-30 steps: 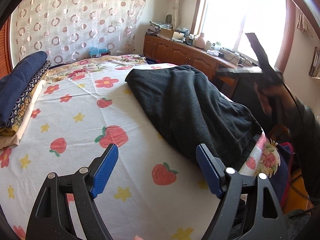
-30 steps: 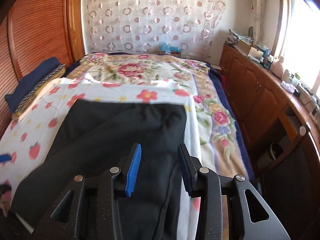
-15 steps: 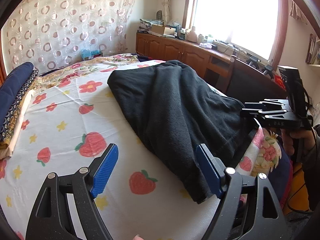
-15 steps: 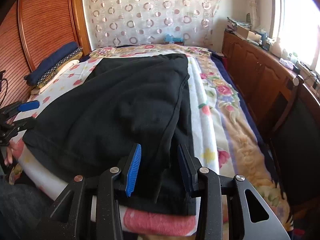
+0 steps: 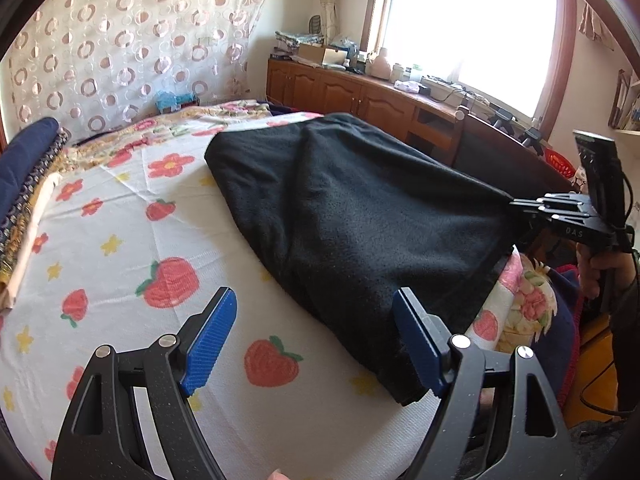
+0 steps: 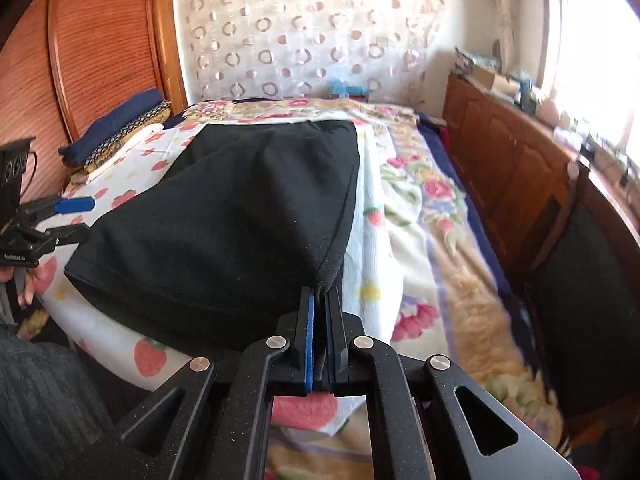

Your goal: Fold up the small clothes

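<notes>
Now clamped on the near right corner of the black garment (image 6: 240,216): right claw (image 6: 320,320), half open a second ago. Left claw (image 5: 316,344) gaping, empty, by the near left corner. Best to pinch that corner too, then lift both evenly. Lies on the bed (image 5: 120,240), long axis running away toward the curtain (image 6: 304,40).

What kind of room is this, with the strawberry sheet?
Most likely a bedroom in someone's home. There is a bed with a strawberry sheet, folded bedding stacked at its side, and a wooden cabinet under a sunny window.
</notes>
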Available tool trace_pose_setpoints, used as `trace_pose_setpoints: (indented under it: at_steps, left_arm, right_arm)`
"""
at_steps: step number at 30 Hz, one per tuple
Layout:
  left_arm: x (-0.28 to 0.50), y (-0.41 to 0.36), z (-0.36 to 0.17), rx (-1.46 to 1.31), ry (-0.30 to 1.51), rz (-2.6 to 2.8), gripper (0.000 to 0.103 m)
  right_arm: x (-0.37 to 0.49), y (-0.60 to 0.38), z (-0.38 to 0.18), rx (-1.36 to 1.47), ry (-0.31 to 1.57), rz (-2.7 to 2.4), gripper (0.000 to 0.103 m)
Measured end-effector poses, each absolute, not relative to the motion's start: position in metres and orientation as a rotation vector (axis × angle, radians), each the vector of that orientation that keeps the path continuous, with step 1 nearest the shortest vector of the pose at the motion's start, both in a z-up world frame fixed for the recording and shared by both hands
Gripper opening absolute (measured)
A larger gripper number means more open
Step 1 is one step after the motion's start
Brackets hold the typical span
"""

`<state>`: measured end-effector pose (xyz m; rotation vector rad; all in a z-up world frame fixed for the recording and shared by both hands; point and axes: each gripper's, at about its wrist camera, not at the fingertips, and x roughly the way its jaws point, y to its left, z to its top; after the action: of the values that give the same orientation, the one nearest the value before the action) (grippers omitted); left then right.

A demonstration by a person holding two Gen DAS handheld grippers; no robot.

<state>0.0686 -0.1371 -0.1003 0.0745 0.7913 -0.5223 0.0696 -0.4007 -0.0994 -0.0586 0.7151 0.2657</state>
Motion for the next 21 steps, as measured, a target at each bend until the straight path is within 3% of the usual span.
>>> trace_pose_setpoints:
  at_steps: [2, 5, 7, 10, 14, 20, 21]
  left_arm:
    - [0.072, -0.138, -0.105, 0.067, 0.819, -0.524, 0.081]
    - [0.077, -0.140, -0.113, 0.063, 0.867, -0.529, 0.081]
    - [0.078, -0.141, -0.118, 0.060, 0.891, -0.535, 0.081]
    - [0.076, -0.142, -0.122, 0.034, 0.917, -0.564, 0.081]
    - [0.071, -0.145, -0.124, 0.021, 0.926, -0.600, 0.081]
    - [0.064, -0.150, -0.125, 0.016, 0.935, -0.654, 0.054]
    - [0.064, -0.150, -0.125, 0.013, 0.935, -0.661, 0.048]
  right_arm:
    - [0.074, -0.403, -0.105, -0.039, 0.734, 0.260, 0.004]
    - [0.082, -0.403, -0.111, -0.029, 0.740, 0.244, 0.016]
    - [0.086, -0.402, -0.114, -0.029, 0.739, 0.211, 0.031]
    - [0.085, -0.389, -0.116, -0.006, 0.745, 0.218, 0.046]
    - [0.088, -0.386, -0.121, 0.000, 0.778, 0.238, 0.048]
    - [0.086, -0.386, -0.118, -0.010, 0.783, 0.283, 0.048]
    - [0.086, -0.386, -0.120, -0.016, 0.784, 0.289, 0.041]
